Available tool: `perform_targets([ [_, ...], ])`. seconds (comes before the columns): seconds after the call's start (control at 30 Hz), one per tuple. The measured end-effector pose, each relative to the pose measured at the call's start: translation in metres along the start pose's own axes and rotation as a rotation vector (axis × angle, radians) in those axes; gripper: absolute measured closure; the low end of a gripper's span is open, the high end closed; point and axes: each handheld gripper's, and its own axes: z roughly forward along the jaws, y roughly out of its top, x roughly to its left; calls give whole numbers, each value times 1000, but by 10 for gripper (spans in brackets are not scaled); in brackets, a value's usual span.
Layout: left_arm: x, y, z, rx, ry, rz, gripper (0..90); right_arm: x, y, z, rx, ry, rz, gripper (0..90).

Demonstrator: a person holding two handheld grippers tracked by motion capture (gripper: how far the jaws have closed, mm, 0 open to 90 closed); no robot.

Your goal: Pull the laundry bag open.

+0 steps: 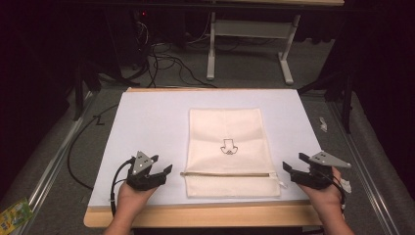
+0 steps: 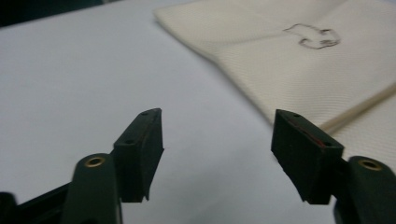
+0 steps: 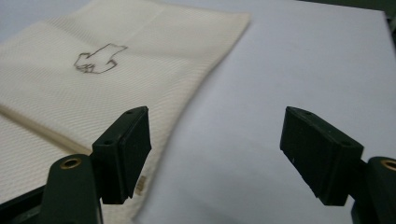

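A cream fabric pouch [image 1: 227, 147] with a small outline drawing and a zipper [image 1: 226, 174] across its near end lies flat in the middle of the white mat [image 1: 147, 122]. My left gripper [image 1: 159, 169] rests open on the mat just left of the pouch's near corner, nothing between its jaws. My right gripper [image 1: 294, 164] stands open just right of the pouch's zipper end. In the left gripper view the pouch [image 2: 299, 70] lies ahead to the right of the open gripper [image 2: 217, 140]. In the right gripper view the pouch [image 3: 93, 88] lies ahead to the left of the open gripper [image 3: 215, 144].
The mat covers a wooden tabletop [image 1: 205, 215] whose edge shows at the front. Black cables [image 1: 78, 147] trail off the table's left side. A white table frame [image 1: 249, 34] and more cables stand on the floor beyond. A green packet [image 1: 12, 215] lies at the bottom left.
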Motion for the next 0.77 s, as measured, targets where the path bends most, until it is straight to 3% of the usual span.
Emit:
perform_targets([
  [0.07, 11, -2, -4, 2, 62, 13, 290, -12, -2, -7, -20, -22, 21, 227],
  [0.13, 26, -8, -10, 6, 103, -25, 267, -23, -5, -12, -34, -48, 34, 211],
  [0.17, 26, -8, -10, 6, 103, -25, 260, -23, -5, -12, -34, -48, 34, 211],
  [0.2, 35, -12, -13, 26, 126, -49, 238, -36, -9, -21, -55, -83, 57, 195],
  [0.33, 36, -13, -14, 53, 151, -26, 155, -46, -13, -25, -55, -123, 85, 169],
  [0.6, 31, -12, -9, 64, 124, -18, 150, -34, -13, -16, -32, -108, 22, 167],
  [0.77, 33, -12, -10, 49, 112, -42, 148, -33, -13, -16, -29, -110, 30, 165],
])
